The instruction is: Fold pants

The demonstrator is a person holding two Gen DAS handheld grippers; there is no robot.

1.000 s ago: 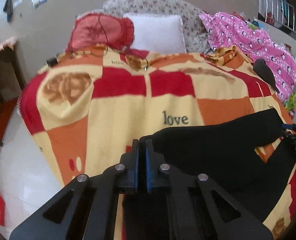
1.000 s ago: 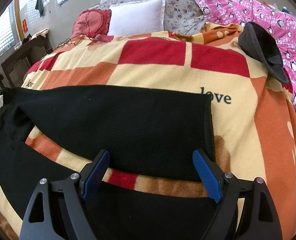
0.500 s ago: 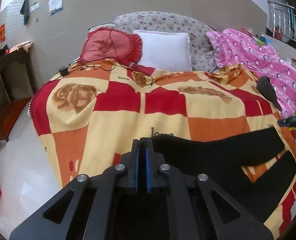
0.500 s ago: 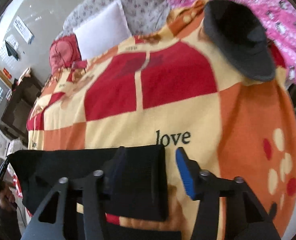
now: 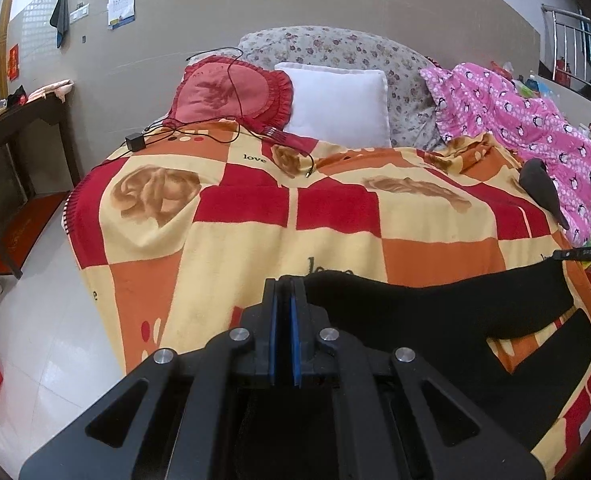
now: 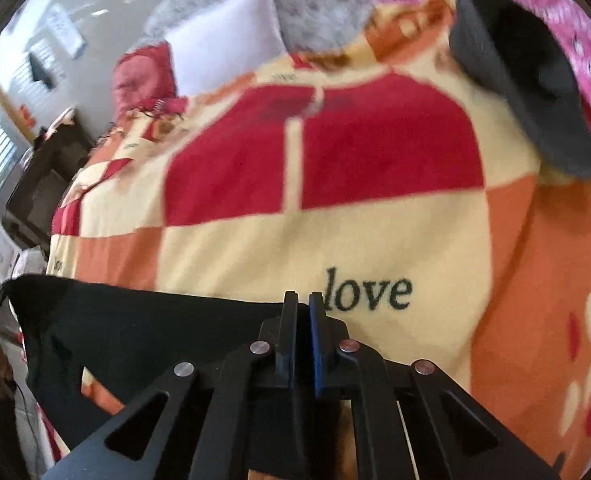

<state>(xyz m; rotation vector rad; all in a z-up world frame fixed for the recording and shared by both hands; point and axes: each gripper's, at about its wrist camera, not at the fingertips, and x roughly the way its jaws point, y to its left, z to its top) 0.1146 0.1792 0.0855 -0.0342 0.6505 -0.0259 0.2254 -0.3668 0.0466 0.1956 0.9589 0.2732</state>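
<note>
We see a bed covered by a checked blanket point(image 5: 335, 232) of red, orange and cream squares, filling most of both wrist views; the word "love" point(image 6: 369, 294) is printed on a cream square just at one o'clock of the right gripper's tips. At the twelve o'clock end of the bed lie a floral cushion point(image 5: 335, 46), a white pillow point(image 5: 337, 104) and, at its nine o'clock side, a red frilled pillow point(image 5: 231, 90) with a black cable point(image 5: 215, 130) trailing over it. A pink patterned quilt point(image 5: 527, 120) lies along the three o'clock edge. The black pants point(image 5: 435, 320) lie across the near end of the blanket, stretched between the two tools: in the left wrist view they run from the six o'clock centre toward three o'clock, with a strip of blanket showing between the two legs. A dark cap point(image 6: 523, 80) rests on the blanket at two o'clock in the right wrist view. The left gripper point(image 5: 282, 300) has its blue pads pressed together on one end of the pants. The right gripper point(image 6: 300, 308) has just been closing, and its jaws now pinch the pants' other end. The right wrist view is blurred.
</note>
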